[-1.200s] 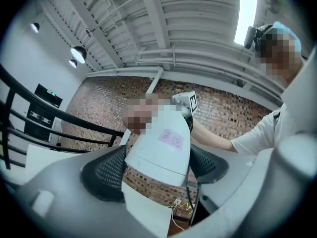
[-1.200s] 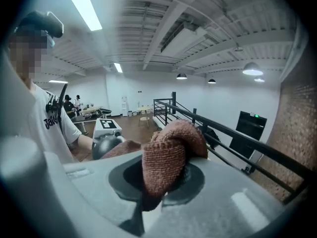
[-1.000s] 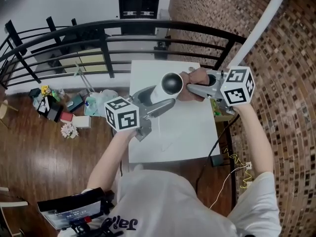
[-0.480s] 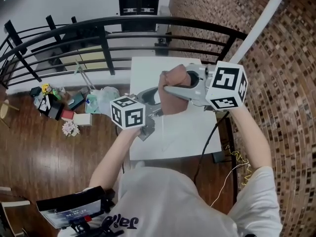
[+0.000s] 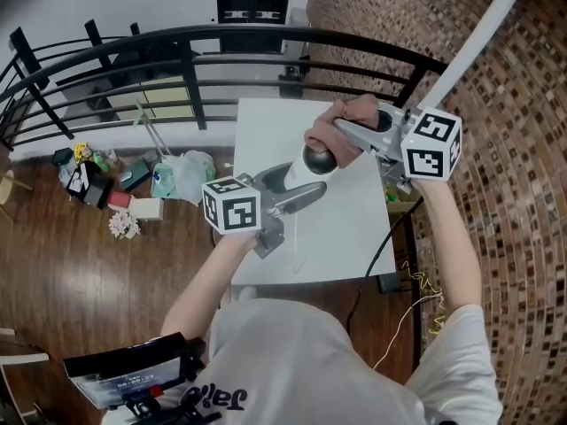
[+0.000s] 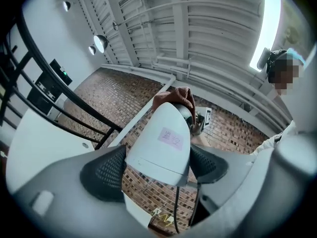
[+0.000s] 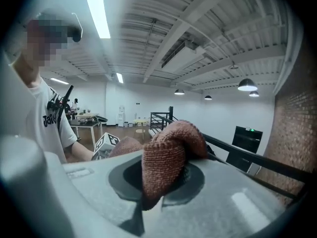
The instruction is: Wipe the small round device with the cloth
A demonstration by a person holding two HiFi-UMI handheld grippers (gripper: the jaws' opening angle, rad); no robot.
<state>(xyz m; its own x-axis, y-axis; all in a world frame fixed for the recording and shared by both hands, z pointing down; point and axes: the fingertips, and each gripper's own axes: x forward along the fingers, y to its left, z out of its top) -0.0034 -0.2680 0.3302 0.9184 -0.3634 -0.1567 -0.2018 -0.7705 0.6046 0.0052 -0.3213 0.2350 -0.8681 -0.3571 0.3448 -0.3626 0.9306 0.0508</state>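
The small round device (image 5: 299,173) is white and egg-shaped, with a dark rounded front (image 5: 319,159) and a thin cable hanging from it. My left gripper (image 5: 297,186) is shut on its white body and holds it above the table; in the left gripper view both dark pads (image 6: 106,172) press the device (image 6: 163,143). My right gripper (image 5: 344,138) is shut on a bunched brown cloth (image 5: 347,118). The cloth lies against the far upper side of the dark front. From the right gripper view, the cloth (image 7: 166,162) fills the jaws and hides the device.
A white table (image 5: 354,228) lies below both grippers. A black curved railing (image 5: 177,51) runs behind it. A patterned brick wall (image 5: 514,193) is on the right. Bags and small clutter (image 5: 133,184) sit on the wooden floor at left.
The right gripper swept the cloth left over the device's dark front, then back up and right to its far side. The left gripper with the device shifted only slightly.
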